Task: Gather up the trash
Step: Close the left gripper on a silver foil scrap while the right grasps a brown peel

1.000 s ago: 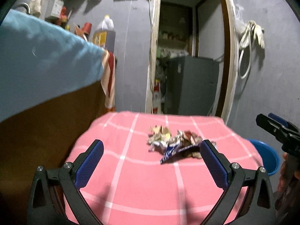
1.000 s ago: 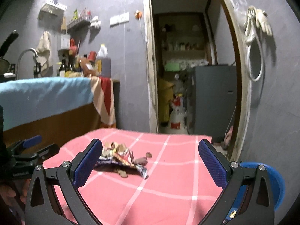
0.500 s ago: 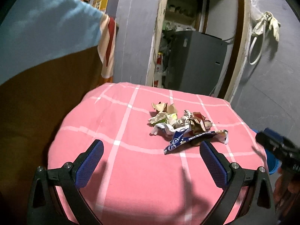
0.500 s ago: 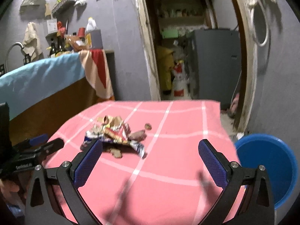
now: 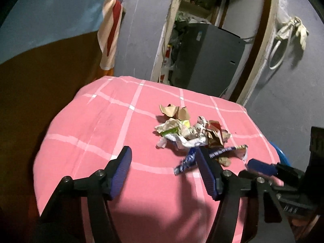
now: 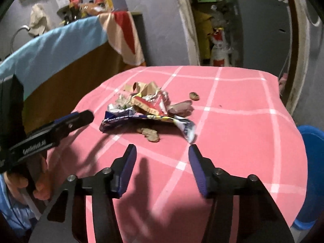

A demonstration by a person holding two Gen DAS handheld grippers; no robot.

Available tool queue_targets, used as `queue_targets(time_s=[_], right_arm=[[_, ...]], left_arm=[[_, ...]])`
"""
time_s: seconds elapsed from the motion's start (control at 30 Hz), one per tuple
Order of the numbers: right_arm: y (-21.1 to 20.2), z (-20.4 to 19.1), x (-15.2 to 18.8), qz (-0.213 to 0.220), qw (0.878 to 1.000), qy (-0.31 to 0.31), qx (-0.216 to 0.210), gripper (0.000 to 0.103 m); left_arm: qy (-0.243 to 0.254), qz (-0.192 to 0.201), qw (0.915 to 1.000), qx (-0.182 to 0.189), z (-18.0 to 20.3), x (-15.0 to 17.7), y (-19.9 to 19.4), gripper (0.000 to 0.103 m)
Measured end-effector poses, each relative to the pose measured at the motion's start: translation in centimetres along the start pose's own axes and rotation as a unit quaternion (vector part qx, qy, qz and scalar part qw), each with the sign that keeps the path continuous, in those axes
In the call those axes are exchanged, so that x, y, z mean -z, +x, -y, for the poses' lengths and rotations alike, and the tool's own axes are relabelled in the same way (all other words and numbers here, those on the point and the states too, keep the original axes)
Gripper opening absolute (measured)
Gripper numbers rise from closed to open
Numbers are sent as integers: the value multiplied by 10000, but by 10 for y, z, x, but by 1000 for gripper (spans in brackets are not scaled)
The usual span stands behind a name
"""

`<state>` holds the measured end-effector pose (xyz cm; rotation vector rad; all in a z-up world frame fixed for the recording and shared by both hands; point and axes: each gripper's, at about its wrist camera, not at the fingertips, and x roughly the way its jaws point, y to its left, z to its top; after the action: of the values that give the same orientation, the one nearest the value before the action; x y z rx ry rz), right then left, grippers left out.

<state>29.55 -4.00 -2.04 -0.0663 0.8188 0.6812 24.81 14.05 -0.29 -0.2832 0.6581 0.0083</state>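
Observation:
A pile of crumpled wrappers and paper scraps (image 5: 190, 131) lies on the pink checked tablecloth (image 5: 97, 133); it also shows in the right wrist view (image 6: 145, 107). A blue foil wrapper (image 6: 125, 119) lies along its near side. My left gripper (image 5: 163, 154) is open and empty, just short of the pile, with its right finger next to the blue wrapper (image 5: 186, 162). My right gripper (image 6: 162, 151) is open and empty, a little in front of the pile's near edge. Each gripper shows in the other's view.
A blue bucket (image 6: 311, 162) stands on the floor off the table's right edge. A counter draped in light blue cloth (image 6: 52, 48) runs along the left. A doorway with a grey cabinet (image 5: 210, 58) is behind the table.
Both grippers have tilted down and moved closer to the trash pile. Their jaws have narrowed from wide open to partly open.

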Motion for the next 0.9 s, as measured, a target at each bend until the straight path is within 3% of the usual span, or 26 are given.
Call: queue_targets(time_s=[0.37, 0.53, 0.67, 0.7, 0.9], right_arm=[[36, -16, -23, -345, 9987, -370, 37, 46], [41, -16, -23, -447, 9981, -414, 61, 36], [39, -13, -22, -448, 9981, -412, 51, 19], [37, -13, -21, -442, 9981, -423, 38, 19], [27, -12, -15, -384, 9982, -467, 21, 18]], left_arm=[[-356, -660, 9956, 558, -9, -31, 35, 59], [-368, -926, 9929, 645, -10, -27, 42, 39], [-453, -942, 9911, 819, -9, -23, 40, 23], [-438, -945, 9910, 840, -5, -21, 39, 17], [-236, -782, 9936, 787, 4, -16, 27, 9]])
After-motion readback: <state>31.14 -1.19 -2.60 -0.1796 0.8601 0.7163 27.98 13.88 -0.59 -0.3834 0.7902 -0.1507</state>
